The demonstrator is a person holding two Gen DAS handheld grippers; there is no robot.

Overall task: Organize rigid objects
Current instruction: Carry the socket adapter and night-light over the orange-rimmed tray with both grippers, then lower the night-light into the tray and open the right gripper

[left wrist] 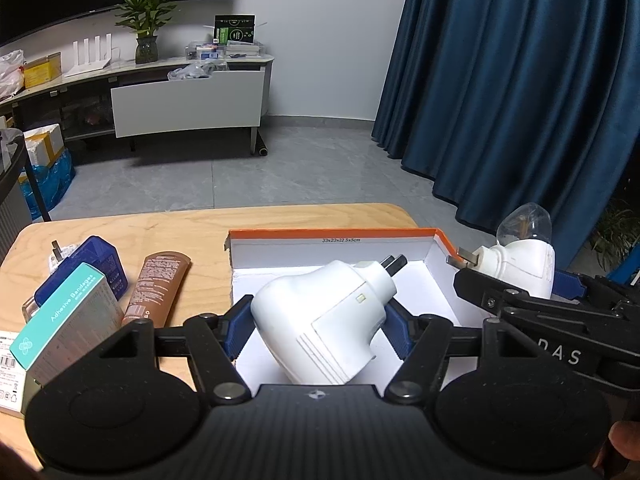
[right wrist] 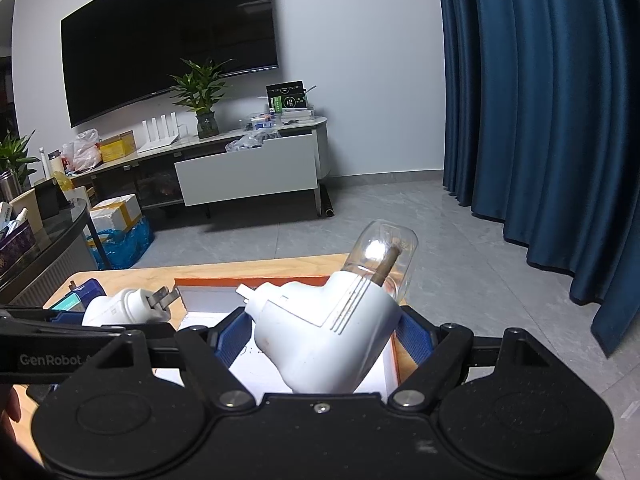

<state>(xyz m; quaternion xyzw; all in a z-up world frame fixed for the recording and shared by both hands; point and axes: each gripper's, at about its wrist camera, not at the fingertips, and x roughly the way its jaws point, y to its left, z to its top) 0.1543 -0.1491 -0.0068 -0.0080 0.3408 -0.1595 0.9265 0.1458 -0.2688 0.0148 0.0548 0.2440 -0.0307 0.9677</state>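
A wooden table [left wrist: 192, 224] is carrying everything here, and an orange-rimmed white box [left wrist: 332, 234] is lying open across its right half, its inside bare and white. The left gripper [left wrist: 318, 326] is hanging over that box with its blue pads [left wrist: 236, 332] pressing both sides of a white plug-in device [left wrist: 320, 328], whose two metal prongs are pointing away toward the far box wall. The right gripper [right wrist: 324, 334] is hovering beside it at the box's right edge, its own pads clamping a second white plug-in unit [right wrist: 320, 340]; this one is carrying a clear glass bottle [right wrist: 380, 256] with a brown wick inside, tilting up and away over the table's far edge. Left of the box, on the bare wood, a teal box of adhesive bandages [left wrist: 68, 320] is sitting nearest, a dark blue box [left wrist: 96, 268] is lying just behind it, and a brown tube [left wrist: 158, 288] is resting between them and the orange-rimmed box.
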